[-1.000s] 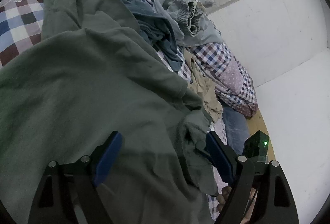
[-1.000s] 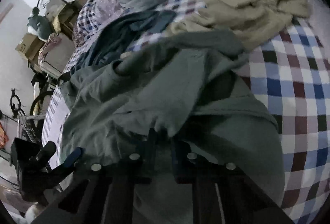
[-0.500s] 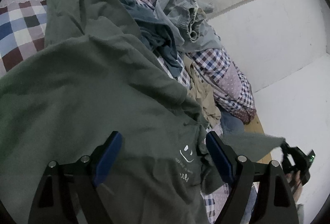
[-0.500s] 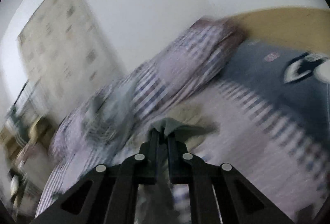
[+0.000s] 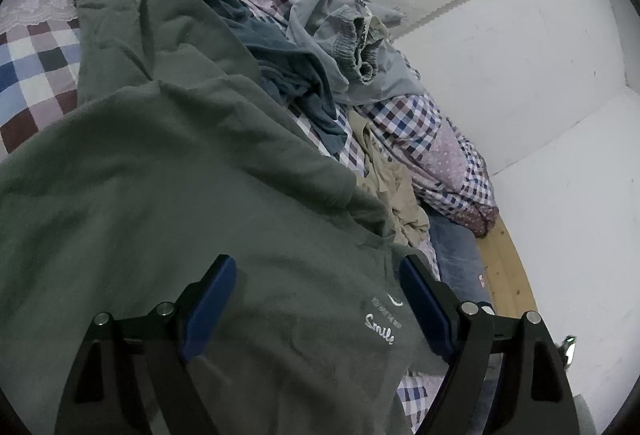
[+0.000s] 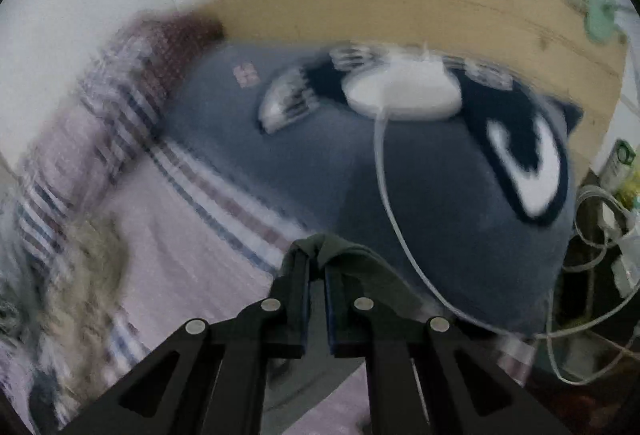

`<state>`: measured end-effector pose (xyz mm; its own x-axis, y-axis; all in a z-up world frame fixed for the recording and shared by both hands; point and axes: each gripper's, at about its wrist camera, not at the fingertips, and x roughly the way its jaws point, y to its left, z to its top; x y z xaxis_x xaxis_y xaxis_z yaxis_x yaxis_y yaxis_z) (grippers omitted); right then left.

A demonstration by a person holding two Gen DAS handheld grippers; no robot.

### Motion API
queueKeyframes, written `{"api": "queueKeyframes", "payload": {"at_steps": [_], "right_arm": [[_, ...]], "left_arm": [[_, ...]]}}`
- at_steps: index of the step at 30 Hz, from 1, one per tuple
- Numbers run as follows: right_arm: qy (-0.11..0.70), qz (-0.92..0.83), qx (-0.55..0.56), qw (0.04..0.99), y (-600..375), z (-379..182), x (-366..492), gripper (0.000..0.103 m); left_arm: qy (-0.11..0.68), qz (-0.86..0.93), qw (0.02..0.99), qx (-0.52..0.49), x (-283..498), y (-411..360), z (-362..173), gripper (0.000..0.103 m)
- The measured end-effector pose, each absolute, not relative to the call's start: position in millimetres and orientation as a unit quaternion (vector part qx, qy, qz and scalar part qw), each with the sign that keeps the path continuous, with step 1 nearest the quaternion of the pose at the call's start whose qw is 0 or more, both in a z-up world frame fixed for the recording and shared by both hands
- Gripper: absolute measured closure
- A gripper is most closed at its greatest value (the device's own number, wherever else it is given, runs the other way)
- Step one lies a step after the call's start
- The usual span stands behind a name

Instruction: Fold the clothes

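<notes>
The green shirt (image 5: 168, 195) lies spread on the bed (image 5: 36, 55), beside a heap of other clothes (image 5: 320, 47) that sits nearer the wall. It looks like a soft, rather thick cotton, light to lift but limp, so I expect it to sag and wrinkle wherever it is not held. It is not slippery and not fragile. A good hold would be on a hem corner or a shoulder seam, with the edge kept tight between both grippers.

The left gripper (image 5: 316, 291) hovers wide open over the shirt, holding nothing. The right gripper (image 6: 316, 267) is closed tight on a small fold of the shirt's green cloth (image 6: 352, 255), over a blue pillow (image 6: 400, 203); this view is blurred.

Near the shirt's right edge white print (image 5: 380, 329) reads "Smile"; the small line above it is too small to read.
</notes>
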<state>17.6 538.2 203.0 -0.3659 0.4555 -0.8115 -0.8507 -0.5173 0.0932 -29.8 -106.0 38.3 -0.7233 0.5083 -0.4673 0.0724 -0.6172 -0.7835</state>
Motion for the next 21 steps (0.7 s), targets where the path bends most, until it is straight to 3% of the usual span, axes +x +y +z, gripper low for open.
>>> {"api": "queueKeyframes", "payload": {"at_steps": [5,7,9,14,21], "right_arm": [[0.292,0.758,-0.447,0.376,572,153,20,0.089],[0.28,0.771,-0.433,0.375,575,153,27,0.064],[0.277,0.785,-0.411,0.372,577,154,39,0.052],[0.277,0.796,-0.418,0.34,584,142,63,0.046],[0.297,0.778,-0.463,0.303,585,84,79,0.045]], "left_arm": [[-0.4,0.837,0.135,-0.349,-30,-100,38,0.016],[-0.394,0.84,0.136,-0.348,-30,-98,39,0.016],[-0.388,0.843,0.137,-0.346,-29,-96,40,0.016],[-0.368,0.852,0.14,-0.344,-27,-89,41,0.016],[-0.334,0.865,0.148,-0.344,-24,-73,43,0.016]]}}
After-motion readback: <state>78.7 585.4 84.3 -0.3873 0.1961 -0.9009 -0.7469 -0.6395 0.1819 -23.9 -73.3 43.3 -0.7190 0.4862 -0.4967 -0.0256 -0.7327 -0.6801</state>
